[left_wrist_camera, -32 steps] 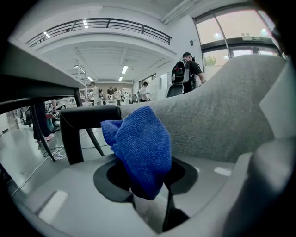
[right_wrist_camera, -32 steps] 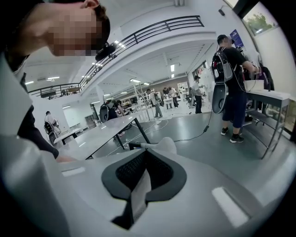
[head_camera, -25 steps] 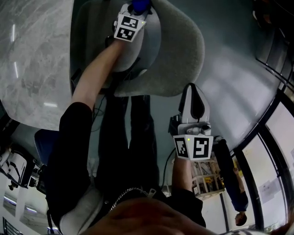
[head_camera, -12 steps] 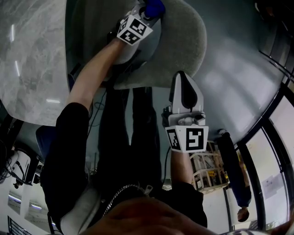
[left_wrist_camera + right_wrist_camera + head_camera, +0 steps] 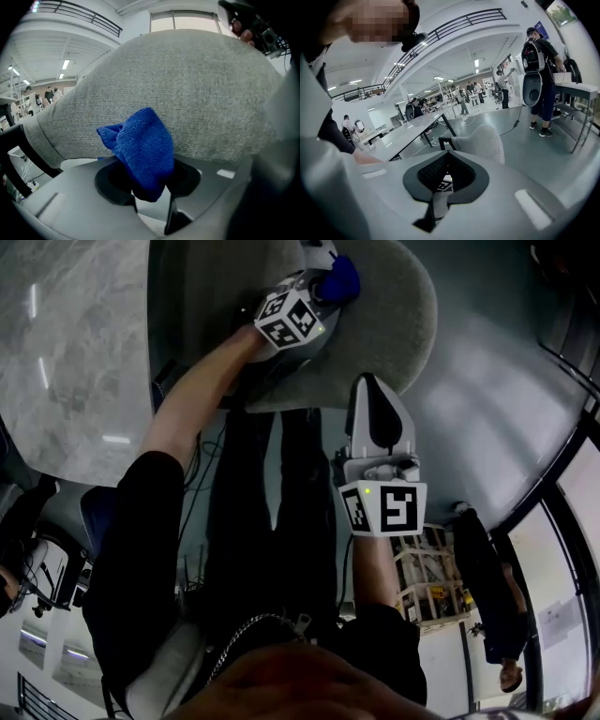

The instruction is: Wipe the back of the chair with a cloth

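Observation:
The grey fabric chair (image 5: 394,324) is at the top of the head view, and its rounded back (image 5: 187,89) fills the left gripper view. My left gripper (image 5: 328,279) is shut on a bunched blue cloth (image 5: 341,281), which rests against that back. The cloth (image 5: 143,147) sticks up out of the jaws of the left gripper (image 5: 152,194). My right gripper (image 5: 372,382) is shut and empty, held just below the chair's near edge and pointing toward it. Its own view shows the right gripper (image 5: 445,157) with tips together and the chair (image 5: 485,140) beyond.
A marbled grey tabletop (image 5: 66,352) lies left of the chair, also seen as a long table (image 5: 410,131). A person (image 5: 492,587) stands at lower right beside a shelf cart (image 5: 427,568) and window frames. Another person with a backpack (image 5: 539,70) stands by a desk.
My left gripper has carried the blue cloth rightward across the chair's back. My right gripper rose and shifted a little left, closer to the chair's edge.

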The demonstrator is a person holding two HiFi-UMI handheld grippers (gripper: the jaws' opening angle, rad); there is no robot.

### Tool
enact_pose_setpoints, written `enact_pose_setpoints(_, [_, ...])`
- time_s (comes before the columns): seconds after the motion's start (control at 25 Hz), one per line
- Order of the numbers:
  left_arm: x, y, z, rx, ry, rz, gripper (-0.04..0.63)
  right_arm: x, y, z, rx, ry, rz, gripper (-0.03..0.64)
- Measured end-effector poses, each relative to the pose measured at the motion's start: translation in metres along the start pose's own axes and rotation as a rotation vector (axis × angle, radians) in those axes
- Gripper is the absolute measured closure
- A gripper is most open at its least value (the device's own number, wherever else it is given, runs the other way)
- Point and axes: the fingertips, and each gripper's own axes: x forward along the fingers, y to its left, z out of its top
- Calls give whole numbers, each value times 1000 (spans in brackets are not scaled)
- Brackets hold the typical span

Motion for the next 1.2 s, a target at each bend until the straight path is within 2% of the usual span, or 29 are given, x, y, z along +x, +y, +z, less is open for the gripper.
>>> enact_pose_setpoints(0.32, [-5, -38, -14, 67, 31, -126, 446, 0, 1, -8, -4, 16, -9, 614])
enact_pose_setpoints(0.88, [-24, -84, -29, 90, 46, -229, 446, 3, 1, -13, 10, 34, 0, 614])
enact_pose_setpoints(1.2, [-38, -111, -36, 133, 80, -369, 446, 3, 3, -19, 19, 41, 8, 614])
